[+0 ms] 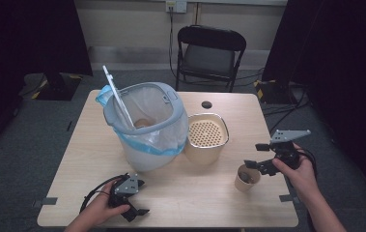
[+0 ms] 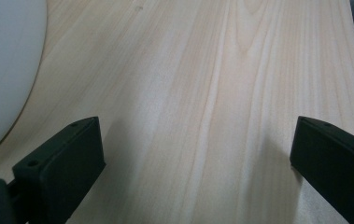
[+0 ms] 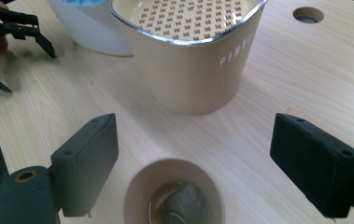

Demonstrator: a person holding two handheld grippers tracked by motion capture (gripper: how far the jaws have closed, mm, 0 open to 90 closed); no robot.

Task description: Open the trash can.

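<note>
One beige paper cup [image 3: 173,191] (wet tea bag [image 3: 181,203] inside) between spread jaws.

The high view looks forward and down over the whole table [image 1: 204,193] from the person's side. The left gripper view skims close above bare wood. The right gripper view, also close, faces the beige container [image 3: 188,60], which the high view shares.
</note>
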